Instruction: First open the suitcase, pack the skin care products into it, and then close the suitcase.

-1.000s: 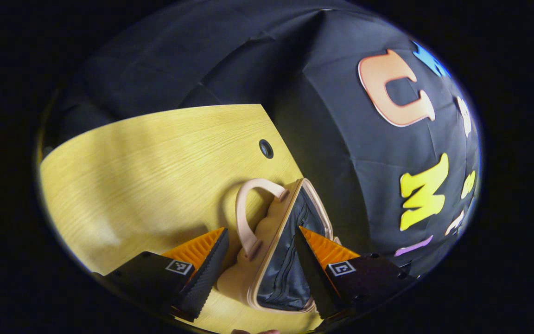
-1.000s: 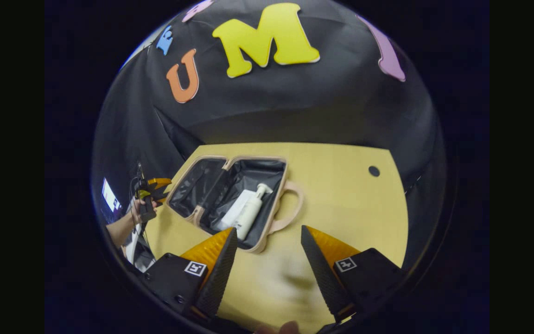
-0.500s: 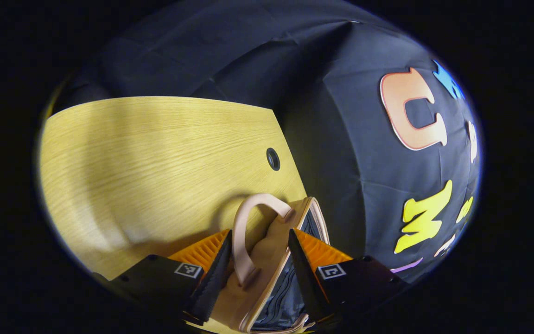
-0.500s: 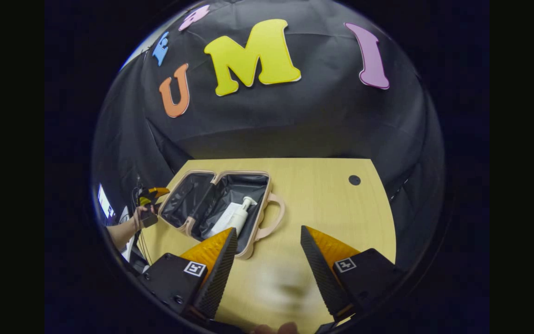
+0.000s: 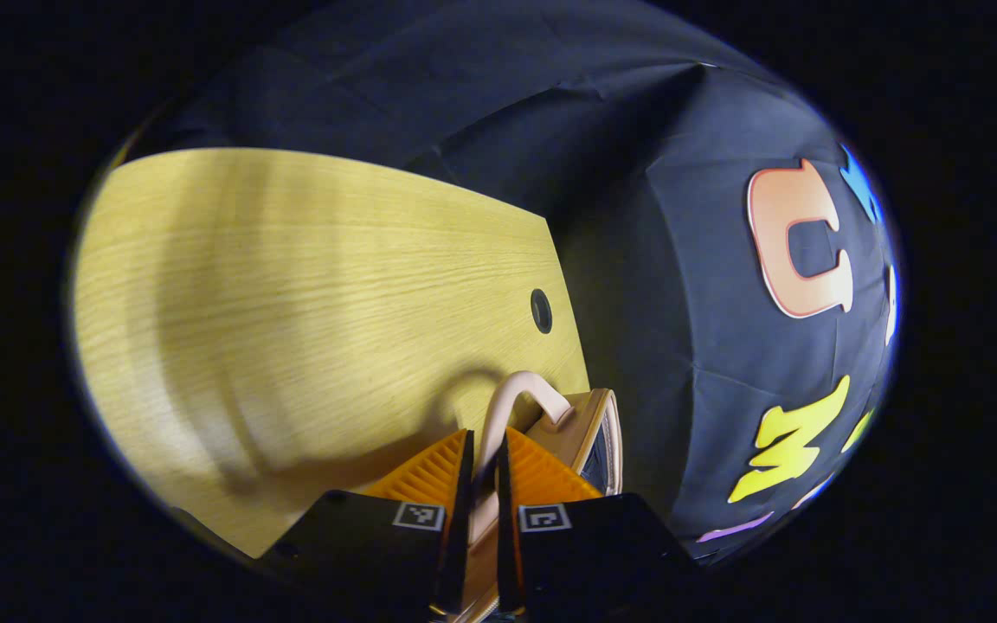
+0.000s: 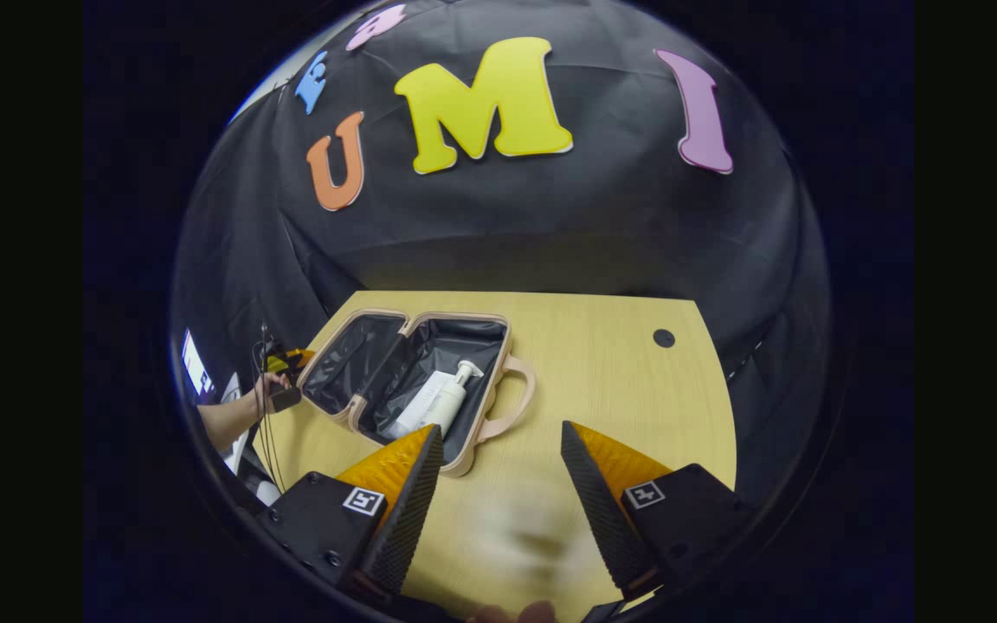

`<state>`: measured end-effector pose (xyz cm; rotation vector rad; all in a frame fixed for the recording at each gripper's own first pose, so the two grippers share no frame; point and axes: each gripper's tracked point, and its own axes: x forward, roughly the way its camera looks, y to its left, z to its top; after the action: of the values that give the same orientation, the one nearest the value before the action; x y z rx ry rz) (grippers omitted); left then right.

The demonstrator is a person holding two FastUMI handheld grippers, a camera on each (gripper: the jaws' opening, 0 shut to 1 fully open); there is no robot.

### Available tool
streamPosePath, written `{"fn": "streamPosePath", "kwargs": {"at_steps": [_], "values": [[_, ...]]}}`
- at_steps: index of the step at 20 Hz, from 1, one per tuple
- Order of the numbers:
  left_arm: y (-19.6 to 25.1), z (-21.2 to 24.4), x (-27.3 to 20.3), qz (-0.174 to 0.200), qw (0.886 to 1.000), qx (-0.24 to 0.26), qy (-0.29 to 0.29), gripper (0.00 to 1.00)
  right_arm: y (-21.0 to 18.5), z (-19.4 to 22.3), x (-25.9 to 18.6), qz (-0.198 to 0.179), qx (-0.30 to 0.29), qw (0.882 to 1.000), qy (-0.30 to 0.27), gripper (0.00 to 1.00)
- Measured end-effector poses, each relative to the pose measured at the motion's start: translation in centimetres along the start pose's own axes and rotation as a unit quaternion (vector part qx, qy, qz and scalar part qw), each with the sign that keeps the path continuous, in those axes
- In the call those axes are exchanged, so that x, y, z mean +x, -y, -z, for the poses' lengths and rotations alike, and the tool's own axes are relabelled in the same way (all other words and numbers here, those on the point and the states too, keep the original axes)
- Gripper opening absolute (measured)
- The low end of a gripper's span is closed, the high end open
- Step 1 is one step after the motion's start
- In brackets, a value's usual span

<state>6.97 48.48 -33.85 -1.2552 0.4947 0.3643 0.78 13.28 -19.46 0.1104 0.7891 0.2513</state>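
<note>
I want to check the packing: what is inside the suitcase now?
In the suitcase lie a white pump bottle and a white tube on black lining. The right gripper's finger covers its near corner.

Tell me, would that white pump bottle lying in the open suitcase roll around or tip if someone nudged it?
The pump bottle lies on its side in the suitcase, so it has nothing left to tip. Its round body could probably roll a little, though the white tube beside it and the soft dark lining would likely check it. It looks like light plastic.
</note>
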Motion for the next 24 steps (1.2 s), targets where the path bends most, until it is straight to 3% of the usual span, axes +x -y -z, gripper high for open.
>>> {"fn": "streamPosePath", "kwargs": {"at_steps": [2,5,8,13,14,16,17,18,20,24], "values": [[1.0,-0.4,-0.9,-0.004,1.000,0.024,0.017,0.12,0.8,-0.4,-0.2,0.009,0.008,1.000,0.009,0.82],[6.4,-1.6,-3.5,0.018,0.994,0.088,0.057,0.05,1.9,-1.1,-1.1,0.017,0.026,0.999,0.028,0.82],[13.1,-0.7,-7.0,0.041,0.977,0.188,0.087,0.04,2.8,-2.0,-1.9,0.028,0.032,0.997,0.058,0.82],[22.7,4.6,-11.6,0.049,0.932,0.329,0.143,0.04,4.5,-3.5,-4.9,0.045,0.012,0.993,0.112,0.82],[24.1,6.0,-12.2,0.047,0.920,0.360,0.149,0.04,5.0,-3.7,-5.4,0.050,0.004,0.992,0.120,0.77],[27.3,9.4,-13.0,0.048,0.890,0.422,0.164,0.04,6.3,-4.1,-6.6,0.066,-0.007,0.988,0.140,0.77],[28.5,11.4,-13.3,0.049,0.874,0.453,0.168,0.04,7.1,-4.2,-7.3,0.075,-0.008,0.986,0.150,0.82],[29.5,13.5,-13.6,0.055,0.858,0.481,0.173,0.04,7.7,-4.1,-7.8,0.080,-0.008,0.985,0.154,0.77],[31.4,17.6,-13.5,0.068,0.829,0.525,0.182,0.04,9.0,-3.4,-8.8,0.087,-0.011,0.985,0.151,0.82],[33.2,25.4,-13.2,0.084,0.798,0.570,0.175,0.04,12.1,-2.5,-10.7,0.108,-0.017,0.983,0.151,0.82]]}}
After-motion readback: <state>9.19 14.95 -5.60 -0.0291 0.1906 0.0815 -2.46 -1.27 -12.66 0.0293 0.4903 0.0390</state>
